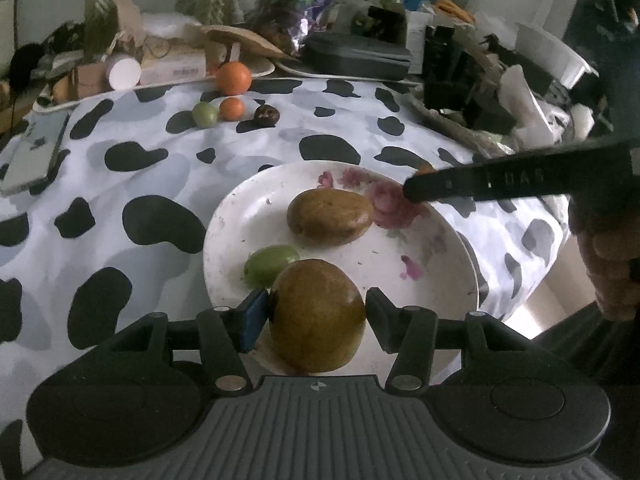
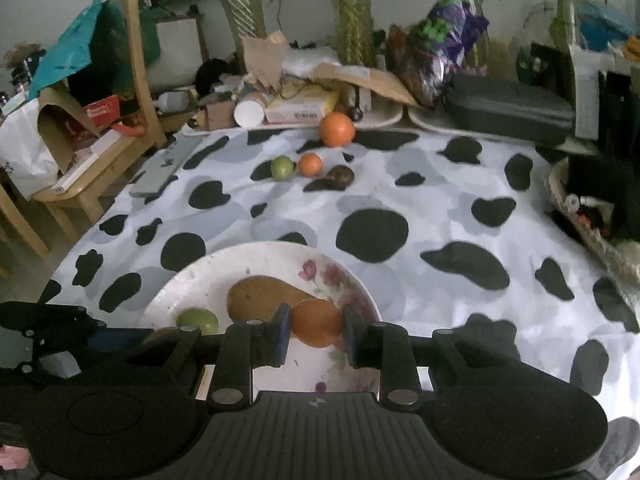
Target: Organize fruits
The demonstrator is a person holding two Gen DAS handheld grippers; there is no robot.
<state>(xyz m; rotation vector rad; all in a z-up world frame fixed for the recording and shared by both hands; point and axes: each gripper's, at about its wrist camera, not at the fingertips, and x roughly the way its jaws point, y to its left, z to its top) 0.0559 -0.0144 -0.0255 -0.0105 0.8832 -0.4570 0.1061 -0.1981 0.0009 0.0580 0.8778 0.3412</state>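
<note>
Over the near edge of the floral plate point(image 1: 224, 216), the left gripper point(image 1: 316, 312) has its jaws clenched on a brown fruit point(image 1: 316, 316), long axis running near to far. The right gripper point(image 2: 316, 332) clamps a small orange point(image 2: 316, 326) above the same plate. On the plate lie a green fruit point(image 1: 270, 264) and a second brown fruit point(image 1: 330, 217), long axis left to right. Far across the cow-print desk point(image 1: 120, 184), two oranges, a green fruit and a dark fruit point(image 1: 267, 115) wait.

Cow-print table point(image 2: 460, 208): floral plate point(image 2: 168, 300), four loose fruits point(image 2: 337, 129).
</note>
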